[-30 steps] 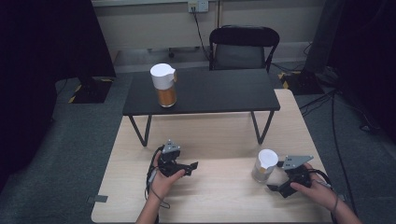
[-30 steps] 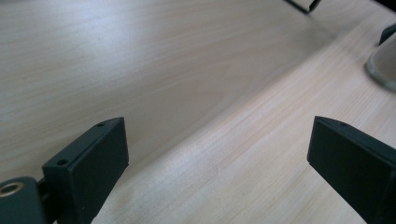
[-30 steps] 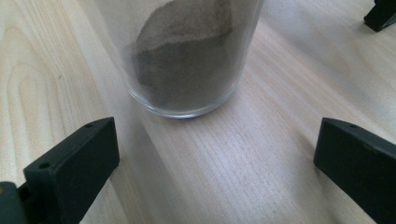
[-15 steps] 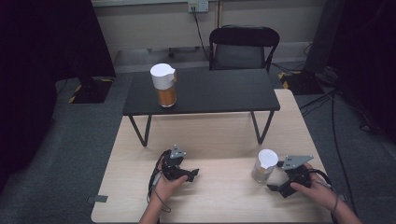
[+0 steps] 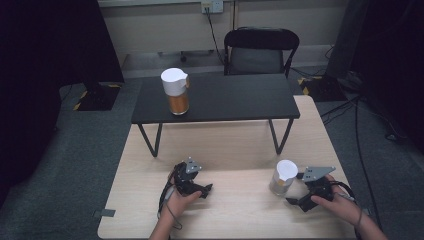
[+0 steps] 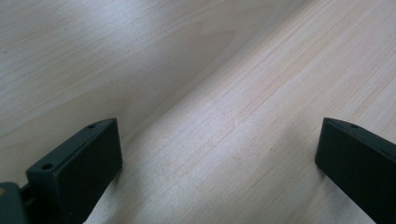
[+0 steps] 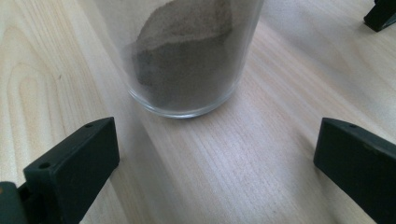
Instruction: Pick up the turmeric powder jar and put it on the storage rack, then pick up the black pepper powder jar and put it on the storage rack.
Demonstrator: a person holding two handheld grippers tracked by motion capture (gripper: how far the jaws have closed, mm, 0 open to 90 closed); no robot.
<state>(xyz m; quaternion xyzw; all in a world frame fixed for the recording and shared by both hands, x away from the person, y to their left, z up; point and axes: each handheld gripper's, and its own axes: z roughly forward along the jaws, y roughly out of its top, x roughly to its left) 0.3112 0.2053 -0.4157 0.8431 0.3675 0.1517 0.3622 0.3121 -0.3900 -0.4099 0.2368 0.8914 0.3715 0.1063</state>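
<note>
Right hand-held gripper [image 5: 294, 201] sits low on the light wooden bench [image 5: 240, 145], just beside the glass jar [image 5: 283, 178] with the white lid, on the side nearer the person. Its jaws stand wide apart and hold nothing. In the right gripper view the jar base [image 7: 187, 60] is centred ahead of the jaw gap, not yet between the jaws, and the glass shows a brown-grey powder heaped unevenly inside. Judgement: the gripper is lined up level with the jar's lower body so the jaws can close around the glass wall, which is steadier than taking it by the lid. The jar stands upright on the bench, apart from both jaws. Left hand-held gripper [image 5: 206, 189] rests well to the left of the jar, also on the bench; its jaws are likewise spread wide with bare wood between them in the left gripper view. It appears parked out of the way, leaving the right side free to work. Beyond the jar, a low black table [image 5: 215, 97] stands on the bench, carrying a second jar [image 5: 176, 92] with a white lid and orange-brown contents near its left end. A black chair [image 5: 261, 50] stands behind that table. Risk note: smooth glass, loose powder; a tilted grasp could shift the contents.
</note>
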